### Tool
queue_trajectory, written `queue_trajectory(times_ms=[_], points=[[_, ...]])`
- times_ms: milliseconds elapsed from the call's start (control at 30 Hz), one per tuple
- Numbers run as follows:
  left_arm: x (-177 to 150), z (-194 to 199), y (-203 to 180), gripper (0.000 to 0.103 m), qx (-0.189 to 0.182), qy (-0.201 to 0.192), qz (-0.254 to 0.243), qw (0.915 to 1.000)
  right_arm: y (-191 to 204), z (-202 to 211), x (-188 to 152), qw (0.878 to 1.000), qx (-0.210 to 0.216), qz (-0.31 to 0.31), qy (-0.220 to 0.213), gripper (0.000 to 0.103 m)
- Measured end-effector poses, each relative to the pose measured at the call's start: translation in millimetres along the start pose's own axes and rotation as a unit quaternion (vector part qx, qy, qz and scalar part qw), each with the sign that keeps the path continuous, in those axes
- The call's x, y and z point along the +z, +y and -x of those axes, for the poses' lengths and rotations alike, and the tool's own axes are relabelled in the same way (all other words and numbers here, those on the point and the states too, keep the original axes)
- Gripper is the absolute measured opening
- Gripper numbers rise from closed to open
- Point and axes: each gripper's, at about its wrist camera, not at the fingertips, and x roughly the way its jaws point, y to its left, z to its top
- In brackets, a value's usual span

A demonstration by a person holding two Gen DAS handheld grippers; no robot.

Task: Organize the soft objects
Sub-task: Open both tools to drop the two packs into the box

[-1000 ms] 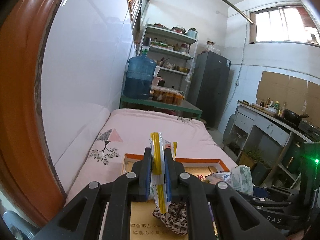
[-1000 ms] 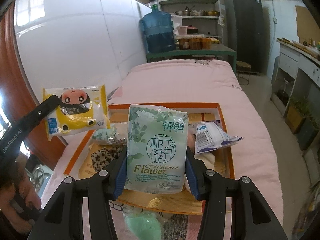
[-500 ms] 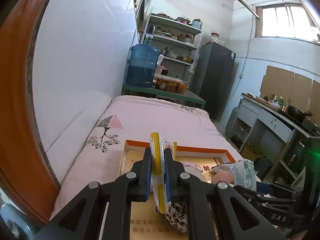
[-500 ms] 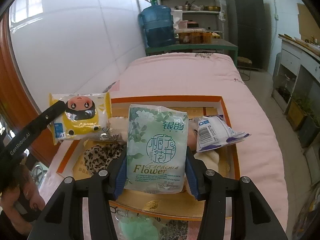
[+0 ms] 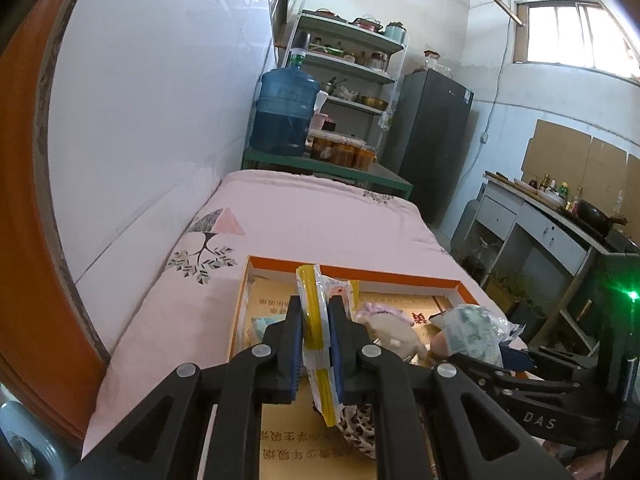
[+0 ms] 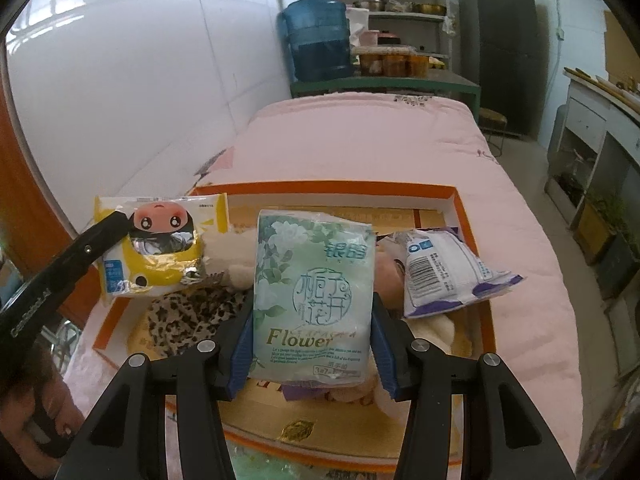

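1. Right wrist view: right gripper (image 6: 314,344) clamped across the sides of a green tissue pack (image 6: 314,300), pack upright, held over the near half of the orange-rimmed tray (image 6: 460,204).
2. Left wrist view: left gripper (image 5: 316,354) pinched almost closed on the thin edge of a yellow wipes pack (image 5: 316,332); in the right view that pack (image 6: 160,248) hangs over the tray's left side.
3. Tray is already crowded: leopard cloth (image 6: 192,312), a cream plush (image 6: 236,256), a purple-white pack (image 6: 444,272). Exact free floor under the packs is hard to read, partly hidden.
4. Step, as I judge it: set both packs down into the tray.
5. Do it well: lower each pack until its bottom edge rests on something, then let go, don't drop from height.
6. Lay packs flat, not standing, so they don't tip over the rim.
7. Yellow pack: aim for the back-left corner, bare gold floor shows there.
8. Green pack: avoid pressing it down on the plush; place beside the purple-white pack if room.
9. Release one hand at a time so the grippers stay apart.
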Motion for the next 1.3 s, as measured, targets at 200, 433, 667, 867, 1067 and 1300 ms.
queue_trajectory(times_ms=[200, 433, 667, 867, 1067, 1300], points=[[-3, -7, 4, 0.016, 0.01, 0.014, 0.001, 0.9998, 5, -12, 1, 1.0, -0.008, 0.017, 0.006, 0.053], [-2, -6, 11, 0.063, 0.024, 0.01, 0.006, 0.9996, 8, -13, 1, 0.999, -0.017, 0.028, 0.002, 0.062], [3, 7, 8, 0.066, 0.031, -0.019, 0.0, 0.9993, 10, -6, 1, 0.999, -0.027, 0.037, -0.013, 0.069], [6, 13, 7, 0.066, 0.03, -0.023, -0.004, 0.9993, 8, 2, 0, 0.999, -0.028, 0.033, -0.018, 0.069], [8, 26, 2, 0.066, 0.026, -0.032, -0.009, 0.9991, 9, 17, -3, 0.999, -0.028, 0.028, -0.025, 0.069], [8, 42, -3, 0.066, 0.018, -0.035, -0.011, 0.9992, 12, 34, -8, 0.999, -0.027, 0.022, -0.031, 0.069]])
